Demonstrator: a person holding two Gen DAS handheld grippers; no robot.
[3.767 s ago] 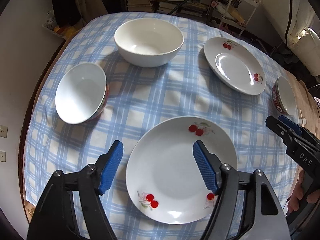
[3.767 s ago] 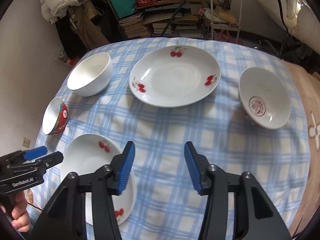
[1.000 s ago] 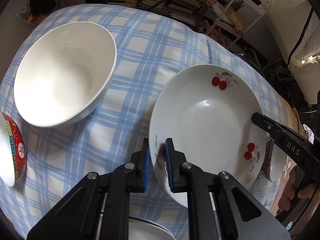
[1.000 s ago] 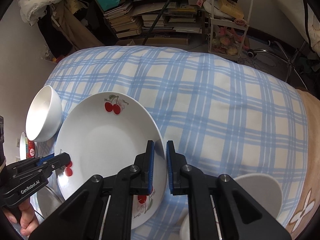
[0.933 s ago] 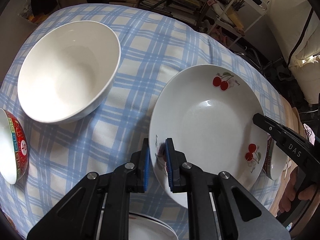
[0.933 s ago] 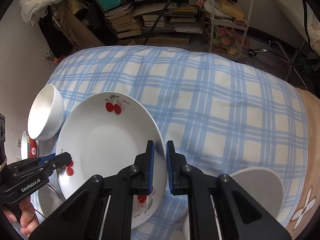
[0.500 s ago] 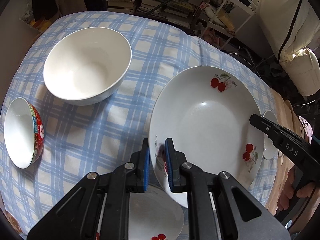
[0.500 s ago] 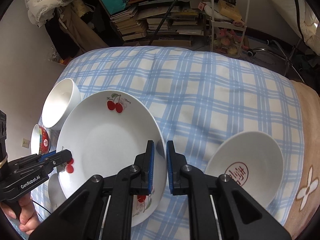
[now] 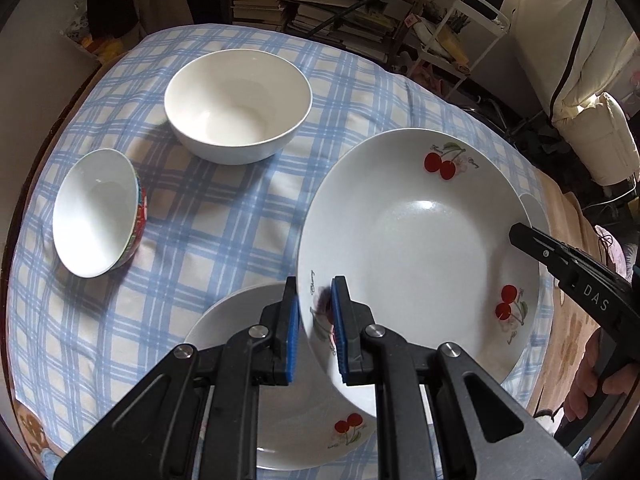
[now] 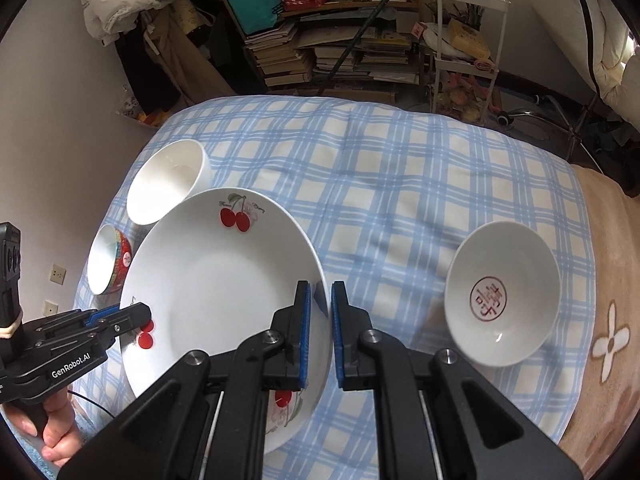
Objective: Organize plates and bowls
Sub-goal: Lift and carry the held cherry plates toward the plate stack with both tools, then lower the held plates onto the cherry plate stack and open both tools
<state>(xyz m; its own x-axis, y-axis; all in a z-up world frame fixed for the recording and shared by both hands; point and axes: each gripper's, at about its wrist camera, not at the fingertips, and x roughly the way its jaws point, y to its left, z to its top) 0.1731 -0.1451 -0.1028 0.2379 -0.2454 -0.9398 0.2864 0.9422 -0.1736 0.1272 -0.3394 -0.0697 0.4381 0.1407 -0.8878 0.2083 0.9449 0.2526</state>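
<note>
Both grippers hold one white cherry plate (image 9: 420,240) by opposite rims, lifted above the table. My left gripper (image 9: 314,312) is shut on its left rim; my right gripper (image 10: 319,306) is shut on its right rim, and the plate also shows in the right wrist view (image 10: 224,292). A second cherry plate (image 9: 280,432) lies on the cloth below it, partly hidden. A large white bowl (image 9: 238,104) stands at the back. A small red-patterned bowl (image 9: 98,212) sits at the left. Another small bowl with a red mark inside (image 10: 502,296) sits at the right.
The round table has a blue checked cloth (image 9: 224,216) with edges close on all sides. Book stacks and a white rack (image 10: 464,32) stand on the floor beyond the table. A beige blanket (image 10: 608,320) covers the right edge.
The held plate has been lifted off the cloth and carried back toward me. It now hangs over the second cherry plate, which has come into view below.
</note>
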